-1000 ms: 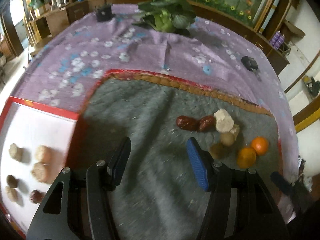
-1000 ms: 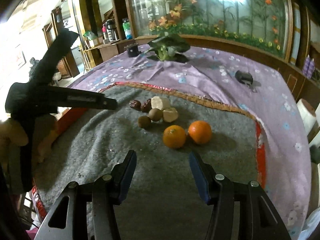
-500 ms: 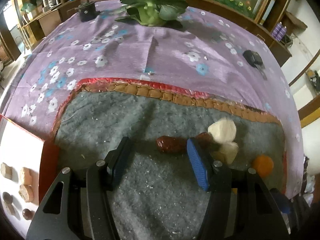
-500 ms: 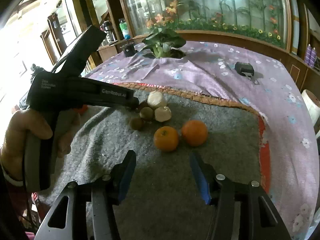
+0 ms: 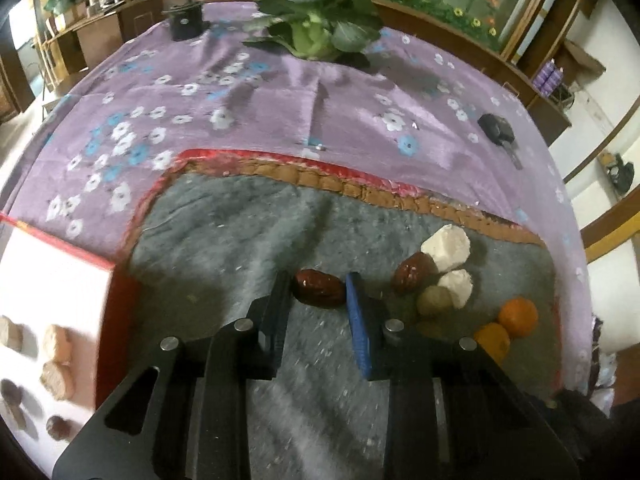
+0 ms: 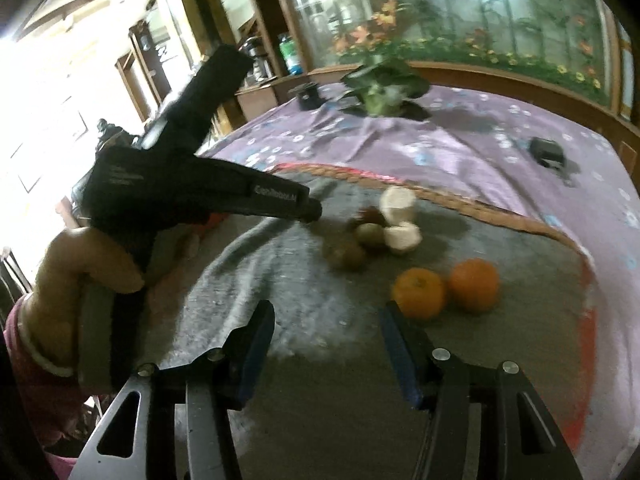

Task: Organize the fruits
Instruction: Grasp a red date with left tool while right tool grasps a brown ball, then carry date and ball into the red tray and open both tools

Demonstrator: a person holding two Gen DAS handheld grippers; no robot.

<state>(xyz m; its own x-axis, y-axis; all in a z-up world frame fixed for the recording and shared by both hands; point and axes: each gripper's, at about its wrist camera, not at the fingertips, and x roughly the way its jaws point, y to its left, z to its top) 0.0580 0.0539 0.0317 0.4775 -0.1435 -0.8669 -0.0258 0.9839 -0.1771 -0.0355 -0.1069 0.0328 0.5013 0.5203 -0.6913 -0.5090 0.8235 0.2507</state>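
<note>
On the grey mat [image 5: 224,240] lies a dark red date [image 5: 320,288], and my left gripper [image 5: 318,290] has its jaws closing on it, both pads touching its ends. To its right sit a second date [image 5: 414,272], two white chunks [image 5: 446,246], a greenish-brown fruit [image 5: 434,300] and two oranges [image 5: 518,316]. My right gripper [image 6: 326,316] hovers low over the mat, its jaws closing slightly with nothing between them. The nearer orange [image 6: 418,292] lies just beyond its right finger.
A white tray with a red rim [image 5: 120,280] at the left holds several sorted pieces. Further back on the purple flowered cloth [image 5: 260,120] stand a leafy cabbage [image 5: 320,28], a black round object [image 5: 186,24] and a black key fob [image 5: 498,130]. A hand [image 6: 80,264] holds the left tool.
My left gripper has moved forward to the date and its jaws have narrowed onto it. The right gripper has drifted nearer the oranges, its jaws slightly narrower.
</note>
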